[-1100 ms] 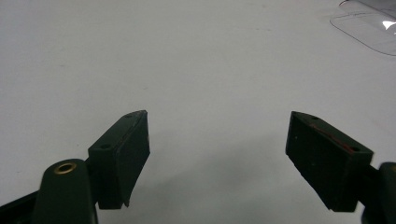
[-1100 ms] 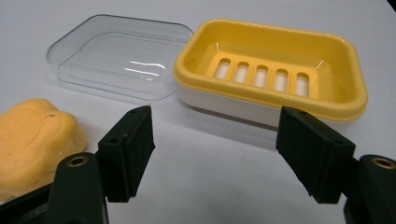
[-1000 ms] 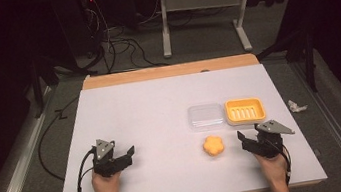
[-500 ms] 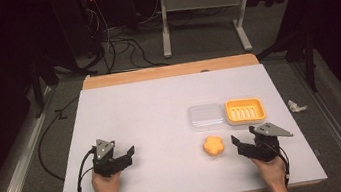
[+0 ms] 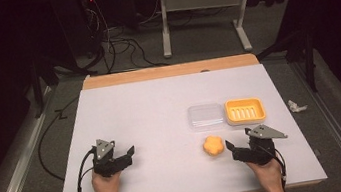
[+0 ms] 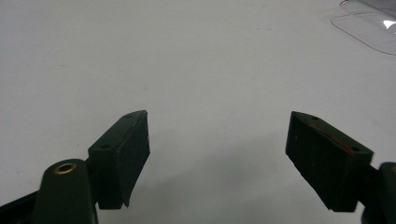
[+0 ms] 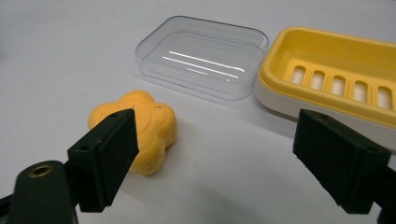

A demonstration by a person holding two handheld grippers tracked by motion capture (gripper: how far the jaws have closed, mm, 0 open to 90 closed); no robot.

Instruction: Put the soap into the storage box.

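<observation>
The right tool [image 5: 229, 146] has just opened wide, empty, near the soap [image 5: 213, 146]; left tool [image 5: 128, 152] open, empty.

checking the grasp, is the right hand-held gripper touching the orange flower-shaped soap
Apart. In the high view a strip of white table shows between the right hand-held gripper and the orange soap; its jaws stand open, having just been opening.

Orange flower-shaped soap [image 7: 140, 128], clear lid [image 7: 201, 56], yellow soap dish [image 7: 336, 79] with a white base, all on a white table [image 5: 151, 119]; black grippers.
</observation>
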